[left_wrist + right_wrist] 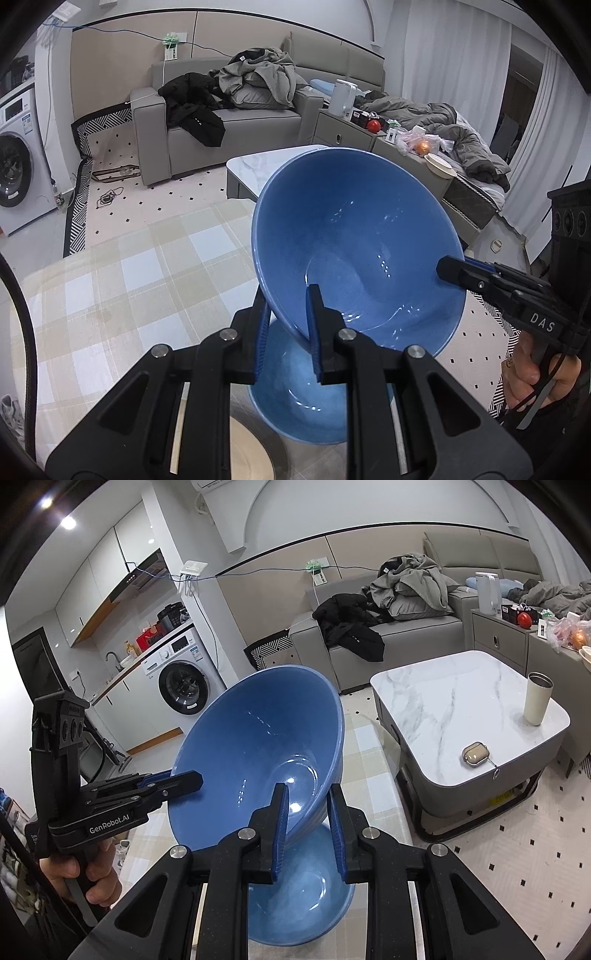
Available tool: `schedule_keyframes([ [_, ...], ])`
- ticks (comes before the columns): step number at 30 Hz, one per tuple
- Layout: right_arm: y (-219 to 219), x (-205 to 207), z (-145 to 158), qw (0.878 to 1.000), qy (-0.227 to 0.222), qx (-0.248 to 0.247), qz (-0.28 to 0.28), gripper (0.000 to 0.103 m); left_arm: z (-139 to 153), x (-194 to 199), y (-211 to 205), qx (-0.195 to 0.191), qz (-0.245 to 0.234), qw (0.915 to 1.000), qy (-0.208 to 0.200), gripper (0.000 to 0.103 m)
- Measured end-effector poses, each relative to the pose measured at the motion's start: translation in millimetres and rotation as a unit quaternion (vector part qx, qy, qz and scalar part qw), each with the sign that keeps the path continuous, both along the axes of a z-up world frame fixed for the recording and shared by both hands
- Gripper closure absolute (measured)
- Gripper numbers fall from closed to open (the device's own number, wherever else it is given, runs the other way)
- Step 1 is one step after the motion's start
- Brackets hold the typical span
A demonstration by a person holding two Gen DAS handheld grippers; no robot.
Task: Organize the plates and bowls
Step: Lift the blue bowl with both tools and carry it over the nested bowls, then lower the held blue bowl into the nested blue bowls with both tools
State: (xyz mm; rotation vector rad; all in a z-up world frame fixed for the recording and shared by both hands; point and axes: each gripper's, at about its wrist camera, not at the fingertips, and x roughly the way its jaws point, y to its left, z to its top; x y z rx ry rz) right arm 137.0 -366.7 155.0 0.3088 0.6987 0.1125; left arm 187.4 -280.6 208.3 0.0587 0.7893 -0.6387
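Nearest, my left gripper (288, 314): fingers narrow, pinching the near rim of the upper blue bowl (362, 240). My right gripper (308, 812): likewise narrow, clamped across the opposite rim of the same bowl, one finger inside and one outside. Upper blue bowl: raised and tilted steeply, its inside facing both cameras. Lower blue bowl (303, 402): upright on the table directly beneath, its rim near the tilted bowl's base; whether they touch I cannot tell. Round beige plate (251, 454): just beside the lower bowl, partly hidden. Checked tablecloth (129, 280): under all of these. Farther: marble coffee table (443, 709) with a cup (537, 698) and a small case (475, 753). Farthest: grey sofa (406, 635) heaped with clothes, washing machine (181, 679).
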Motion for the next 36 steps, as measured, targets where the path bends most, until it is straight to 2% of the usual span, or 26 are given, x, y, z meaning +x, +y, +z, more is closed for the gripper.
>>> schedule_keyframes([
  [17,16,-35,-14,1.0,0.005,0.003,0.008,0.081,-17,-54,27,0.009,-0.006,0.9999,0.002,0.088],
  [25,21,-45,-22,1.0,0.006,0.005,0.008,0.081,-28,-58,23,0.022,-0.007,0.9997,0.002,0.087],
  [36,24,-51,-47,1.0,0.026,0.007,0.01,0.081,-62,-56,23,0.032,-0.01,0.9993,0.019,0.087],
])
